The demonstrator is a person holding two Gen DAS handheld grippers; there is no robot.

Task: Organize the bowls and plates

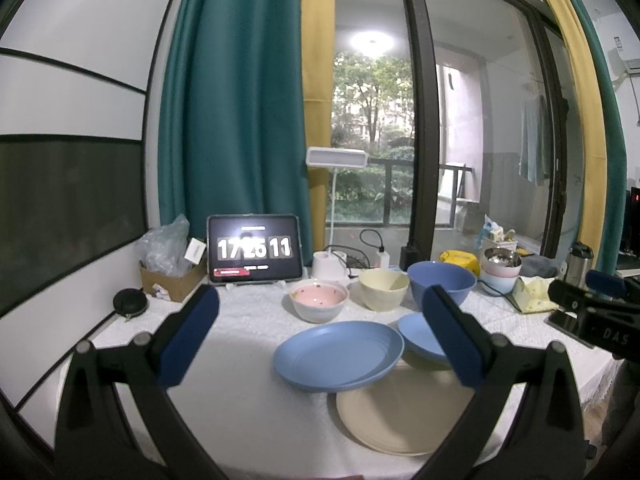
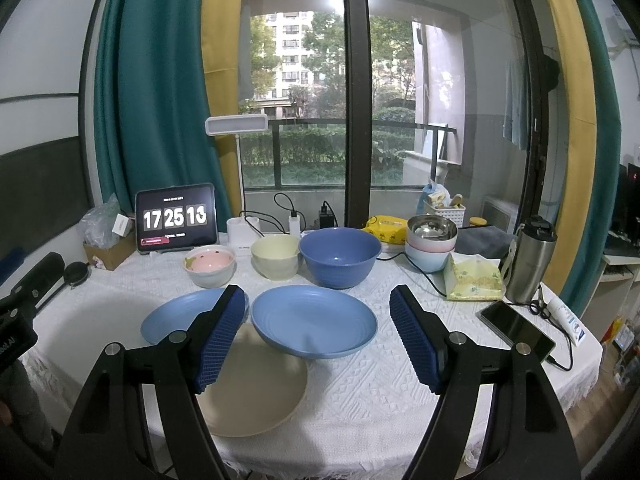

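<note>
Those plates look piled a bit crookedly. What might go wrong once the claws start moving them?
Two blue plates rest tilted on the cream plate; pulling one may shift the others. The cream plate sits near the table edge and might slide off. The phone and its cable lie close by on the right.

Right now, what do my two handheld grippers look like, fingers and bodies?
Both match. The left gripper has black angular arms with round silver pivot pins and two smooth dark blue fingers. The right gripper has the same black frame and silver pins, and its blue pads show a ribbed grid texture. White lettering marks each black body, too partial to read.
</note>
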